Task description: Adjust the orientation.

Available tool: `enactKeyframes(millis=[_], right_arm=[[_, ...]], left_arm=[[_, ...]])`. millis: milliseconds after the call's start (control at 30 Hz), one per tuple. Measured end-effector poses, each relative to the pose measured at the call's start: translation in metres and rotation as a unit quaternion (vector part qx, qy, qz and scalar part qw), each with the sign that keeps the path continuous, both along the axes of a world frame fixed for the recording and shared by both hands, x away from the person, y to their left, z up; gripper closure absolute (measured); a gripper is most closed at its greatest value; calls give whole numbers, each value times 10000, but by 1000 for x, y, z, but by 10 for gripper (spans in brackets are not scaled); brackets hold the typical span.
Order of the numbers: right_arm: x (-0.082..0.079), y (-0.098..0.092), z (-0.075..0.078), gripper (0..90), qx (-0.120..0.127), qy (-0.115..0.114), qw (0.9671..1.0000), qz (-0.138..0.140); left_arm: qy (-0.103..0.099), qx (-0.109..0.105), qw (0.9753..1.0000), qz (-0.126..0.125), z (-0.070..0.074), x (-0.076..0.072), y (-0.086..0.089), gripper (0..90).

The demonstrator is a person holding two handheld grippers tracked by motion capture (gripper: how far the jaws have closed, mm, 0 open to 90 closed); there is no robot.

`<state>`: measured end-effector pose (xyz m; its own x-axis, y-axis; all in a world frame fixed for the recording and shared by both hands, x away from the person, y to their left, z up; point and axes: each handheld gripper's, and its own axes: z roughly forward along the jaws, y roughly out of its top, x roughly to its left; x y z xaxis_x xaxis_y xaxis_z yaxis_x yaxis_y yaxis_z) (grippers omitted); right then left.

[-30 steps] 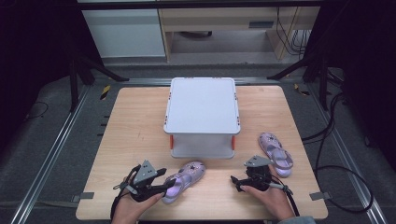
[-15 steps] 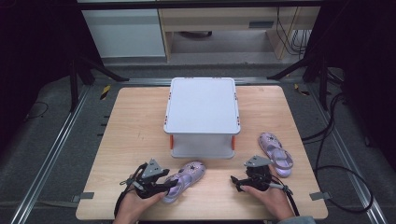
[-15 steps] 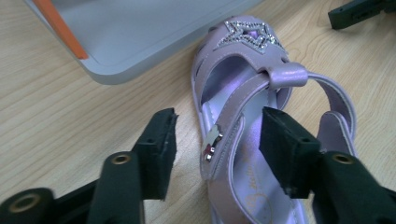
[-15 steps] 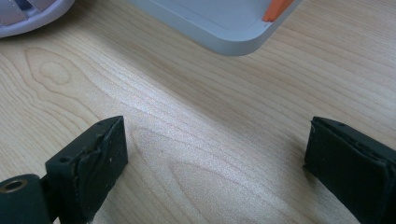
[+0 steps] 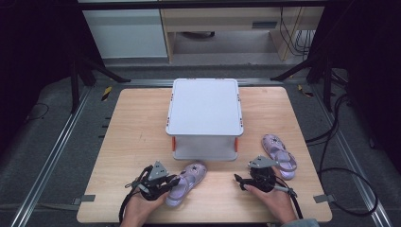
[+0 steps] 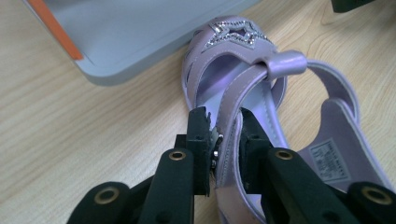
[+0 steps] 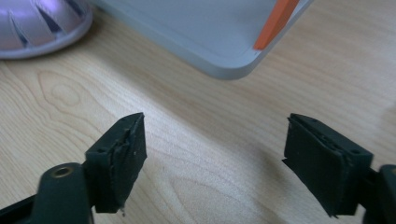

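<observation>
Just in front of the grey rack (image 5: 204,118) on the bench (image 5: 132,137), your left gripper (image 6: 223,140) is clamped on the near sandal (image 5: 185,182), toe toward the rack, while your right gripper (image 7: 233,154) gapes empty.

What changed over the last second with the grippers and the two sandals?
Little moved. The left gripper shifted slightly right along the near sandal and is clamped on its side strap. The right gripper stayed open over bare table; the far sandal and grey rack stayed put.
</observation>
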<state>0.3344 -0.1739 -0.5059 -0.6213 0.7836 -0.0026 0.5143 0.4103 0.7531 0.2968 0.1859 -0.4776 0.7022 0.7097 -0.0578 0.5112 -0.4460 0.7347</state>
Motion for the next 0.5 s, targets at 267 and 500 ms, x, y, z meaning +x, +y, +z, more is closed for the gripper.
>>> enactKeyframes(millis=[267, 500], right_arm=[[-3, -4, 9, 302, 52, -178, 9997, -140], [-5, -5, 15, 347, 101, -287, 9994, -190]], left_arm=[[-25, -96, 9999, 84, 4, -1, -2, 780], [-113, -331, 9991, 235, 13, -2, 4, 783]])
